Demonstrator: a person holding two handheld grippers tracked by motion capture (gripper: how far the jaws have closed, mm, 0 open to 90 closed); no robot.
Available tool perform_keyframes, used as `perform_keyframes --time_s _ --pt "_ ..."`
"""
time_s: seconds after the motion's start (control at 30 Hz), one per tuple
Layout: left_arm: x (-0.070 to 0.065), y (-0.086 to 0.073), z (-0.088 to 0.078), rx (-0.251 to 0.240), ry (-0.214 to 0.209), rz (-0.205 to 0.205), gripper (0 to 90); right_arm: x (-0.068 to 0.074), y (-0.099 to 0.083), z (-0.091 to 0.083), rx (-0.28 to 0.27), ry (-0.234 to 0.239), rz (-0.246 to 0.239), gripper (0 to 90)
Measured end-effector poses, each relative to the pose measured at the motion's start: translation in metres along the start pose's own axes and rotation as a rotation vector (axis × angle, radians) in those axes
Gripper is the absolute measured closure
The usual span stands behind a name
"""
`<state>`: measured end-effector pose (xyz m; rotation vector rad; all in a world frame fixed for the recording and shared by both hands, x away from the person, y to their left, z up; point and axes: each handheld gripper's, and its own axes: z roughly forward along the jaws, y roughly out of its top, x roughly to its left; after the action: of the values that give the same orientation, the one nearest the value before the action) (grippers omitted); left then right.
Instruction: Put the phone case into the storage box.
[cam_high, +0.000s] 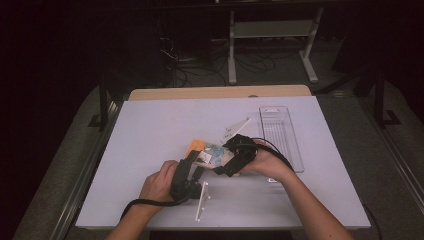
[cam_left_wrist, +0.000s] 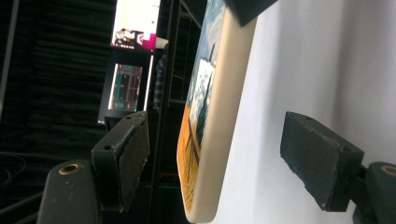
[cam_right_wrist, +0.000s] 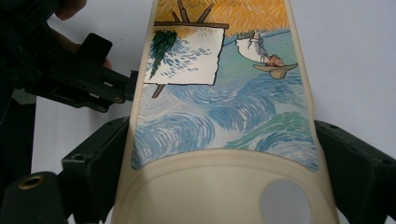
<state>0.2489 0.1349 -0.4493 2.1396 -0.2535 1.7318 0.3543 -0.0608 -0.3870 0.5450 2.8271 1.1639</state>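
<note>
A cream phone case (cam_high: 207, 152) printed with a blue-and-orange painting is held just above the white table. My right gripper (cam_right_wrist: 219, 135) is shut on it, with a jaw pressed against each long side of the case (cam_right_wrist: 224, 112). My left gripper (cam_left_wrist: 210, 154) straddles the far end of the case (cam_left_wrist: 205, 140), seen edge-on. Its pads (cam_left_wrist: 126, 158) stand clear of the case on both sides, so it is open. In the high view the left gripper (cam_high: 195, 167) comes in from the lower left and the right gripper (cam_high: 225, 165) from the right.
A clear plastic tray (cam_high: 280, 135) lies to the right of the hands. The white table top (cam_high: 150, 130) has bare room at left and front, and a wooden strip (cam_high: 215, 92) runs along its far edge. Desk legs and cables lie on the floor beyond.
</note>
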Motion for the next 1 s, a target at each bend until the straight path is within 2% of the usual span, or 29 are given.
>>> perform_keyframes --time_s 0.13,0.17,0.2,0.37,0.73,1.0 --pt "0.0006 0.0001 -0.0008 0.007 0.018 0.029 27.2 0.0001 0.0003 -0.0001 0.003 -0.003 -0.004 9.9" --pt "-0.0003 -0.0002 0.0003 -0.009 0.028 0.012 28.4 0.0 0.0003 0.0 0.002 -0.003 -0.004 9.9" --pt "0.0002 -0.0002 -0.0001 -0.007 0.033 0.016 29.8 -0.0003 0.0004 0.0 0.001 -0.002 -0.007 9.9" --pt "0.0021 0.0003 -0.0012 0.007 0.033 0.056 36.8 0.0006 0.0011 0.0003 -0.002 -0.003 0.002 9.9" --pt "0.0016 0.0018 0.0 0.009 0.049 0.092 46.4 0.0044 0.0038 0.0037 0.0 0.002 -0.005 9.9" --pt "0.0018 0.004 -0.0003 0.014 0.041 0.12 56.1 0.0047 0.0042 0.0056 0.002 -0.001 -0.009 9.9"
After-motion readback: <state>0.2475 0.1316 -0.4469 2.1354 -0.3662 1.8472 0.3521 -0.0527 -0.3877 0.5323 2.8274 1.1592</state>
